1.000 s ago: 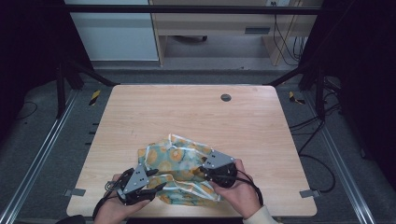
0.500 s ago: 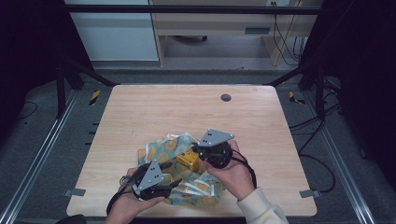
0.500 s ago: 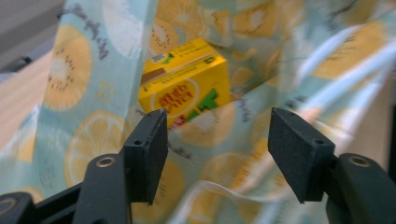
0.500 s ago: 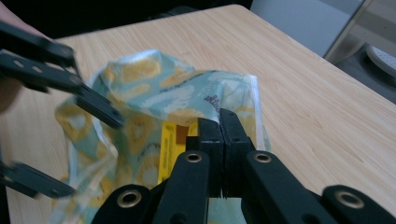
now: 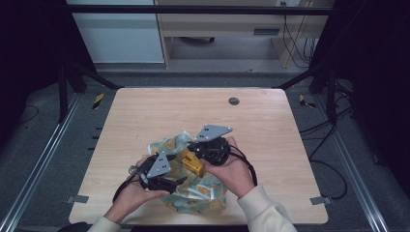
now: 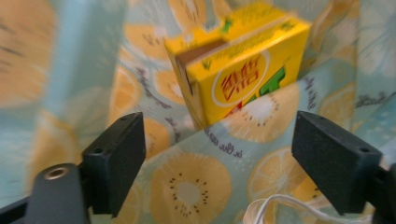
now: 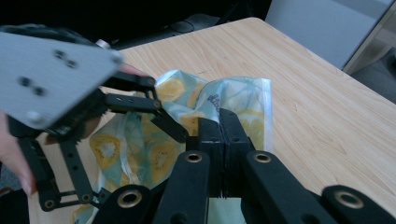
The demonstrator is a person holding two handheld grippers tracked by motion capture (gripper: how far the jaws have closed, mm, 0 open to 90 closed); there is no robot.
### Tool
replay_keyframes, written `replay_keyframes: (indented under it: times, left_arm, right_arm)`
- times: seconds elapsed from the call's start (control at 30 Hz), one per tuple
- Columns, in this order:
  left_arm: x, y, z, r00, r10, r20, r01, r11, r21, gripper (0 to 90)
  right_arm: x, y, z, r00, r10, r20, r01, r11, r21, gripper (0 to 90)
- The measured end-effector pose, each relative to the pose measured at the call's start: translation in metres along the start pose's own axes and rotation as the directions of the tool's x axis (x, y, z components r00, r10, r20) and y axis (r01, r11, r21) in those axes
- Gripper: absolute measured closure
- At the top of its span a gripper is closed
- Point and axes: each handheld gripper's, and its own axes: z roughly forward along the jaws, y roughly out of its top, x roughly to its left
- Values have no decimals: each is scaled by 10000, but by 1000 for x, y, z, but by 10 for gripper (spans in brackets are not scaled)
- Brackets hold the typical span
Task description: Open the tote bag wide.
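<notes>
A light-blue bag [image 5: 205, 195] printed with lemon and kiwi slices lies crumpled near the table's front edge. A yellow drink carton [image 5: 192, 164] sits in its opening, and fabric covers the carton's lower part. My left gripper [image 5: 181, 180] is open at the bag's mouth. In the left gripper view its jaws stand wide apart [image 6: 219, 154], with the carton [image 6: 243, 70] just ahead and bag fabric [image 6: 187, 182] between them. My right gripper [image 5: 191, 146] is shut on the bag's upper edge beside the carton. In the right gripper view its jaws [image 7: 223, 126] are pressed together against the bag [image 7: 243, 100].
The wooden table [image 5: 145, 116] has a dark round grommet [image 5: 234, 101] near its far edge. A white cord [image 6: 275, 205] of the bag lies by my left gripper's jaw. The left gripper's grey plate [image 7: 51, 79] is close on the left in the right gripper view.
My right gripper has moved away from the front edge, pulling the bag's edge up. The yellow carton has come into view. My left gripper has shifted right toward the opening.
</notes>
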Motion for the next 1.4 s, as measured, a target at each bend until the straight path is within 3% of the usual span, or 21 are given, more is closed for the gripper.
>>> replay_keyframes:
  times: [0.1,0.2,0.27,0.33,0.43,0.5,0.63,0.7,0.87,1.1,1.4]
  left_arm:
    - [4,-3,12,9996,6,270,-22,9982,593,168]
    - [5,-8,16,9984,-269,495,221,9952,950,195]
    - [4,-10,16,9971,-477,588,407,9925,1151,290]
    - [3,-11,15,9985,-435,347,385,9905,1322,397]
    - [-2,-12,12,9999,-108,3,106,9844,1757,582]
    - [-4,-12,8,10000,-37,-14,39,9832,1824,717]
    - [-13,-10,-7,9994,268,-197,-230,9845,1738,840]
    - [-18,-7,-18,9987,277,-436,-220,9916,1271,857]
    - [-26,1,-31,9965,452,-705,-409,9972,622,884]
    - [-29,1,-32,9923,611,-1082,-551,9968,575,900]
    - [-33,-4,-42,9926,634,-1032,-574,9965,600,900]
  right_arm:
    - [-1,0,3,10000,19,-55,-19,10000,29,898]
    - [-3,-1,5,10000,-15,-69,15,9999,116,899]
    - [-6,-1,5,10000,-31,-14,31,9999,162,900]
    - [-11,-2,6,10000,59,56,-60,9998,205,900]
    - [-20,-5,10,9995,180,247,-188,9993,337,900]
    - [-30,-8,13,9984,364,422,-381,9985,402,900]
    - [-47,-17,19,9956,634,696,-678,9958,619,900]
    - [-57,-26,24,9930,873,790,-936,9924,799,900]
    - [-73,-43,34,9874,1198,1030,-1308,9855,1081,900]
    - [-90,-63,46,9776,1703,1237,-1860,9740,1291,900]
    - [-111,-79,35,9644,2005,1726,-2236,9664,1267,900]
